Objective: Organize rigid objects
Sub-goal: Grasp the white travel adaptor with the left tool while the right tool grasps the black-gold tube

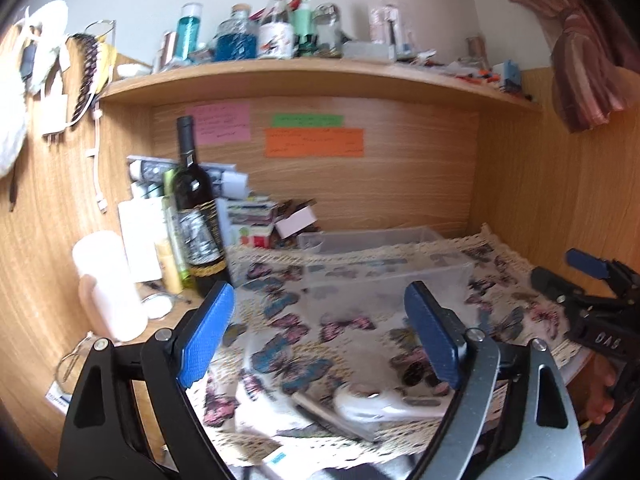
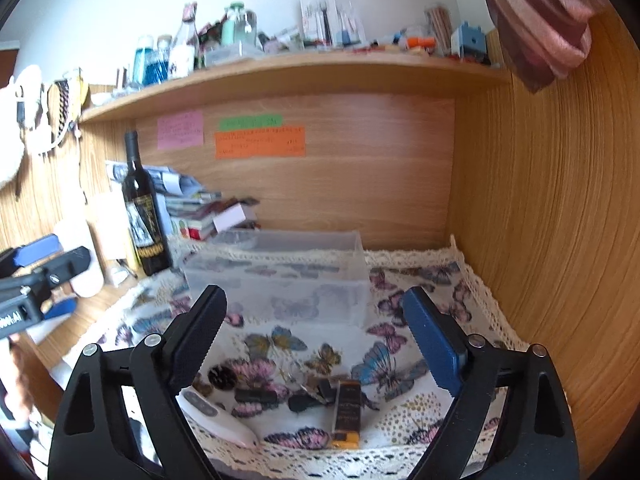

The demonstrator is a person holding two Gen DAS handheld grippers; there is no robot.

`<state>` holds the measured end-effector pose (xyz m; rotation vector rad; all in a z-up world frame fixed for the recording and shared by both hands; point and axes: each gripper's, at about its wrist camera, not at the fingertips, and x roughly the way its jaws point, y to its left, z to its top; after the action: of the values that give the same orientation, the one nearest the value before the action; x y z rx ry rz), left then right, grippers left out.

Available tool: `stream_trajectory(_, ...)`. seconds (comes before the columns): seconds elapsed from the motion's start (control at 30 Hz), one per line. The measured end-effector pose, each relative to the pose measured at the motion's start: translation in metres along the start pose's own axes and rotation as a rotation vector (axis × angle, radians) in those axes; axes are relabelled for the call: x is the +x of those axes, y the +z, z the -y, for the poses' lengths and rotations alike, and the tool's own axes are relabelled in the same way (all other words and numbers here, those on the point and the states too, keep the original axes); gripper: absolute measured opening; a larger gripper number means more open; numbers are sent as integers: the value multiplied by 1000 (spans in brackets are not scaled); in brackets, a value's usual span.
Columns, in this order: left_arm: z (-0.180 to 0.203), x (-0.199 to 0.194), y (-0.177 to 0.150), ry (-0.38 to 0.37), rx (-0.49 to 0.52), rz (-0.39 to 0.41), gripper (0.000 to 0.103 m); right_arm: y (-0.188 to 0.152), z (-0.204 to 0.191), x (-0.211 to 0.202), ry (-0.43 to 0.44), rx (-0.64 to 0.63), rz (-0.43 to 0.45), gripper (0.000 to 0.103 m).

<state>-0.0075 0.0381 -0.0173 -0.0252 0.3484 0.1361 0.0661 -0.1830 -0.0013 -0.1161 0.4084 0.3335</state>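
Observation:
A clear plastic bin (image 2: 280, 276) stands on the butterfly-print cloth (image 2: 400, 320) at the back of the desk; it also shows in the left wrist view (image 1: 380, 264). Small objects lie on the cloth near its front edge: a white remote-like device (image 2: 212, 416), a round dark disc (image 2: 221, 376), a black bar (image 2: 256, 395), a dark key fob (image 2: 308, 400) and a black-and-orange box (image 2: 347, 412). My right gripper (image 2: 316, 340) is open and empty above them. My left gripper (image 1: 320, 336) is open and empty above the white device (image 1: 380, 404) and a wooden stick (image 1: 332, 416).
A dark wine bottle (image 1: 196, 208) stands at the left with white and yellow bottles (image 1: 108, 284) and a stack of boxes and papers (image 1: 256, 220). A cluttered shelf (image 1: 320, 76) hangs overhead. Wooden walls close the back and right side (image 2: 540, 220).

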Motion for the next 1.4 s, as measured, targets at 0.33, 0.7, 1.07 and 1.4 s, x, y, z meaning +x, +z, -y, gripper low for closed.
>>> stream_trajectory(0.33, -29, 31, -64, 53, -45, -229, 87, -34, 15, 30, -36, 28, -176, 78)
stream_trajectory(0.7, -28, 44, -122, 49, -119, -357, 54, -68, 34, 57, -48, 86, -343, 70)
stream_trajectory(1.07, -42, 51, -100, -1, -170, -328, 25, -78, 34, 73, -59, 63, -403, 21)
stream_trajectory(1.4, -57, 60, -78, 3, -171, -306, 12, -65, 41, 65, -60, 81, -347, 21)
